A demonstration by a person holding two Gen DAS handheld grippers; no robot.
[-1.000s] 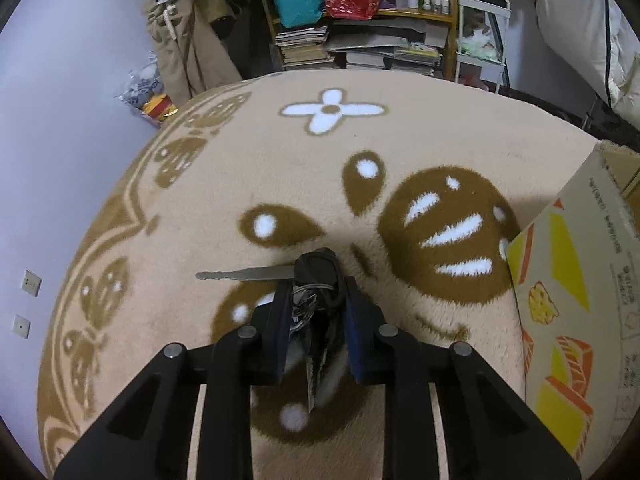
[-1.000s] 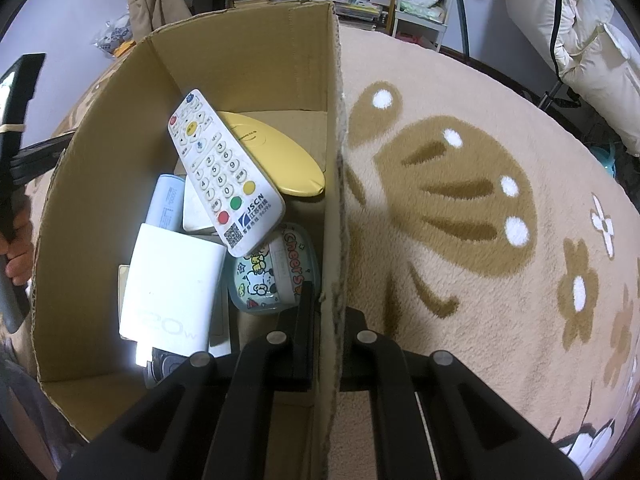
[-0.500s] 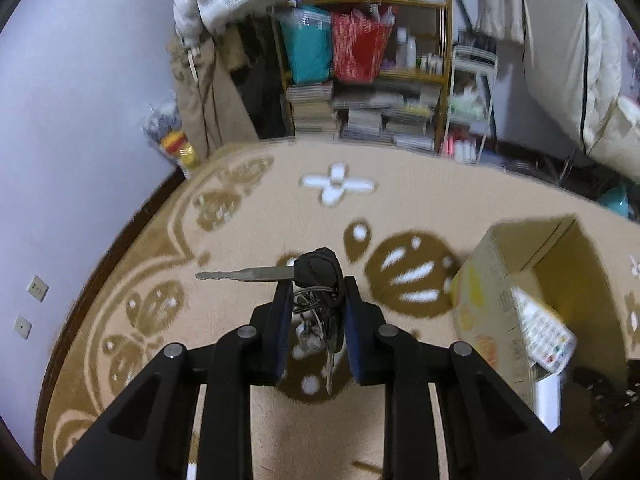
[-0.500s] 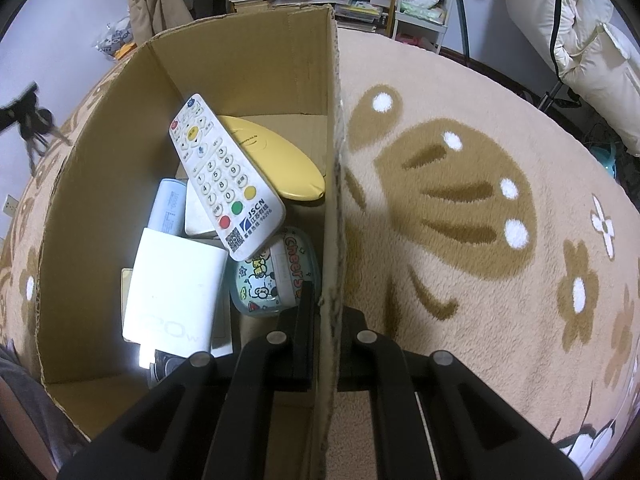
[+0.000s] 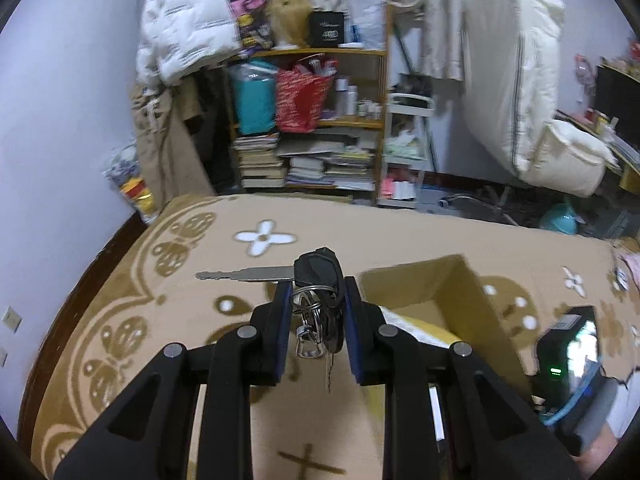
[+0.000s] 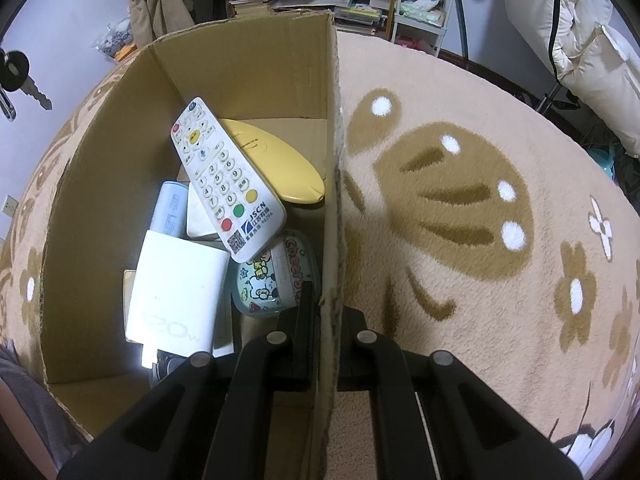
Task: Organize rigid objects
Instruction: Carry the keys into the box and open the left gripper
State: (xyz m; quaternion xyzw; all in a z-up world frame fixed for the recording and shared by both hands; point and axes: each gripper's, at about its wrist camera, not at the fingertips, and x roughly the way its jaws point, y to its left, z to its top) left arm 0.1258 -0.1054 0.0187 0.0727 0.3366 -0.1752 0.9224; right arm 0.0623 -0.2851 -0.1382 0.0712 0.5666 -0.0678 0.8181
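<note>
My left gripper is shut on a bunch of keys: a black-headed key points left and smaller keys hang from the ring between the fingers. It hangs in the air above the rug, close to the open cardboard box. The same keys show at the far left of the right wrist view. My right gripper is shut on the box's right wall. Inside the box lie a white remote, a yellow oval case, a white block and a cartoon-printed tin.
The box stands on a beige rug with brown patterns. A cluttered bookshelf and hanging clothes are at the back. The right gripper's body and a person's hand sit at the right edge of the left view.
My left gripper has lifted the keys off the rug and risen high, moving toward the box. The keys now appear at the left edge of the right view. The right gripper has stayed on the wall.
</note>
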